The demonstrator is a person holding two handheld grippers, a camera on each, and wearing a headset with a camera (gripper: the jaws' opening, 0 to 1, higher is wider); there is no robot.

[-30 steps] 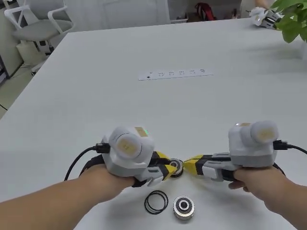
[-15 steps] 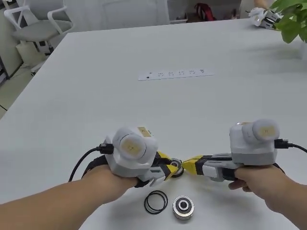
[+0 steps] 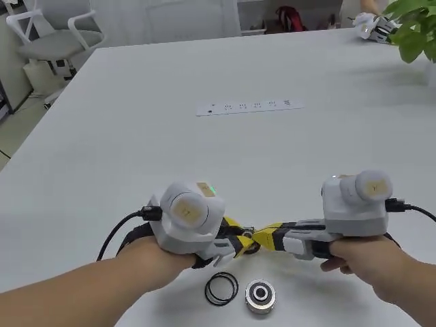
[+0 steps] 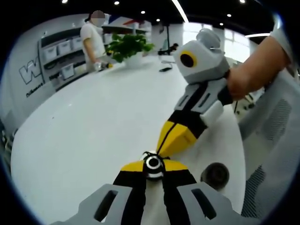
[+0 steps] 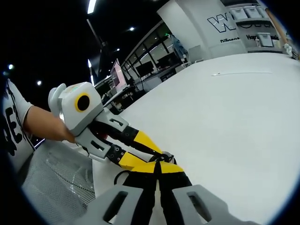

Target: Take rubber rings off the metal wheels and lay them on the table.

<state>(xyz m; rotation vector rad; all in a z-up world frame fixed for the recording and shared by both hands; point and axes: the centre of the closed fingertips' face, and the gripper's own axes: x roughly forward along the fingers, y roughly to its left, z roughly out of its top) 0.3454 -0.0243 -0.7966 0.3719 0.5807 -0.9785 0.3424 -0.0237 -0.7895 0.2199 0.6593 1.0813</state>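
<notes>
My left gripper (image 3: pixel 238 240) (image 4: pixel 153 169) is shut on a small metal wheel (image 4: pixel 153 163) (image 3: pixel 248 236), held just above the white table (image 3: pixel 204 157). My right gripper (image 3: pixel 261 238) (image 5: pixel 160 164) comes in from the right with its yellow tips closed together on the thin black rubber ring (image 5: pixel 165 156) at the wheel's rim. Two loose black rubber rings (image 3: pixel 221 287) lie overlapping on the table in front of the grippers. A second metal wheel (image 3: pixel 261 295) (image 4: pixel 215 174) stands beside them.
A white power strip (image 3: pixel 248 105) lies mid-table. A green plant (image 3: pixel 412 27) (image 4: pixel 126 44) stands at the far right corner. An office chair (image 3: pixel 58 37) is off the far left edge. A person (image 4: pixel 93 40) stands beyond the table.
My right gripper has moved left, closing the gap; its tips now meet the wheel held by the left gripper. The rings and second wheel on the table have not moved.
</notes>
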